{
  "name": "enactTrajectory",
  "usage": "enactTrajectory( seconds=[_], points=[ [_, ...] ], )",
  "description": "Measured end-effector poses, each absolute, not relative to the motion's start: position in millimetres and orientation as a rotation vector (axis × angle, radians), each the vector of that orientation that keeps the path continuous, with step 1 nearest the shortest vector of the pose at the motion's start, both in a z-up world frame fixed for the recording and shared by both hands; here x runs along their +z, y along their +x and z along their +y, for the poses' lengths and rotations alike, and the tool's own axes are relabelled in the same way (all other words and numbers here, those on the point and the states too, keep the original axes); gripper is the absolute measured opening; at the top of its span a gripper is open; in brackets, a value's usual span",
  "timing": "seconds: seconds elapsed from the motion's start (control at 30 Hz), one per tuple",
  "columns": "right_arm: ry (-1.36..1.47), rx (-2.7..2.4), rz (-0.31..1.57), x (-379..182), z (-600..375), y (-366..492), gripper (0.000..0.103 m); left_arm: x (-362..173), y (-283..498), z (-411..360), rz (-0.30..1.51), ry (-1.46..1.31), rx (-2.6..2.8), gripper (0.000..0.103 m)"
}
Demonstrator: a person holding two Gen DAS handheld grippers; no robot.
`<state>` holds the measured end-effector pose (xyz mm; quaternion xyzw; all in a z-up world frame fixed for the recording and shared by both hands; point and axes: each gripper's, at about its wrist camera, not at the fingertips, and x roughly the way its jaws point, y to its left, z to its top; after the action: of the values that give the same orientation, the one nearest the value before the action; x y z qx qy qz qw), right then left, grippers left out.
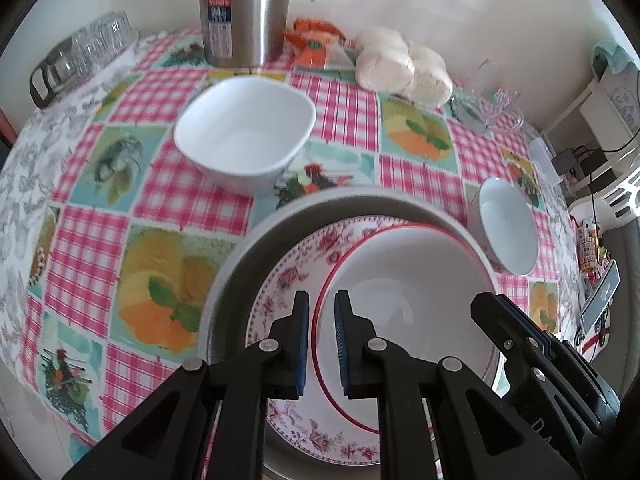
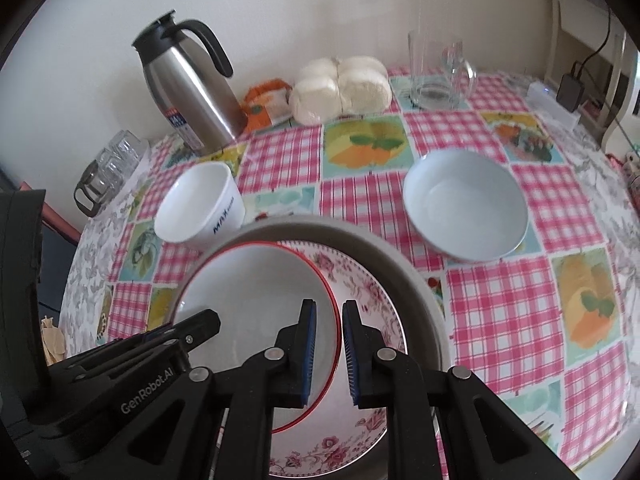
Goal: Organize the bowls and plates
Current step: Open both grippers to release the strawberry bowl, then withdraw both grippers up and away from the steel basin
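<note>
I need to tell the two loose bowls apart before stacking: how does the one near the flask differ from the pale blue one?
The white bowl has a squarish rim; the pale blue bowl is round. The white bowl bears blue lettering on its side; the pale blue bowl looks plain. The white bowl looks taller-sided, the pale blue bowl shallower. Both stand upright and empty on the tablecloth.

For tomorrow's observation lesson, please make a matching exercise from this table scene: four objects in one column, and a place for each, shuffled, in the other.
Objects:
1. red-rimmed bowl
2. steel jug
3. pale blue bowl
4. glass mug

Places:
A. by the wall, left of the bread rolls
B. nested in the floral plate
C. by the wall, right of the bread rolls
D. alone on the tablecloth, right of the stack

Pairs: 1-B, 2-A, 3-D, 4-C
</note>
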<state>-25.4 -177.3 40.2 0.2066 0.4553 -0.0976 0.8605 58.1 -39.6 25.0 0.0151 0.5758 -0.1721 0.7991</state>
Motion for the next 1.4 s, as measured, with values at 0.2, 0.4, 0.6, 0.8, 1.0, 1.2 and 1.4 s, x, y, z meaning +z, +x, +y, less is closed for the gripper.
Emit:
enactTrajectory(
  seconds=[0.2,0.4,0.6,0.8,1.0,1.2,1.4],
  points=[
    [0.427,-0.223,0.911,51,-179,-30,0.016,40,57,-35,1.177,0.031,-0.346,0.017],
    [0.446,-0.272,0.89,52,-187,-33,0.033,41,61,-28,1.16,0.024,-0.298,0.037],
    [0.445,-0.293,0.884,51,-191,-34,0.059,42,61,-24,1.149,0.022,-0.26,0.045],
    [0.436,-0.304,0.875,50,-191,-34,0.069,42,63,-22,1.145,0.019,-0.248,0.06],
    [0.445,-0.322,0.872,48,-196,-34,0.076,41,65,-18,1.138,0.021,-0.21,0.074],
    [0.441,-0.326,0.861,48,-197,-34,0.085,42,69,-9,1.112,0.017,-0.151,0.085],
    [0.44,-0.316,0.854,47,-196,-34,0.095,43,73,3,1.095,-0.01,-0.102,0.086]
  ],
)
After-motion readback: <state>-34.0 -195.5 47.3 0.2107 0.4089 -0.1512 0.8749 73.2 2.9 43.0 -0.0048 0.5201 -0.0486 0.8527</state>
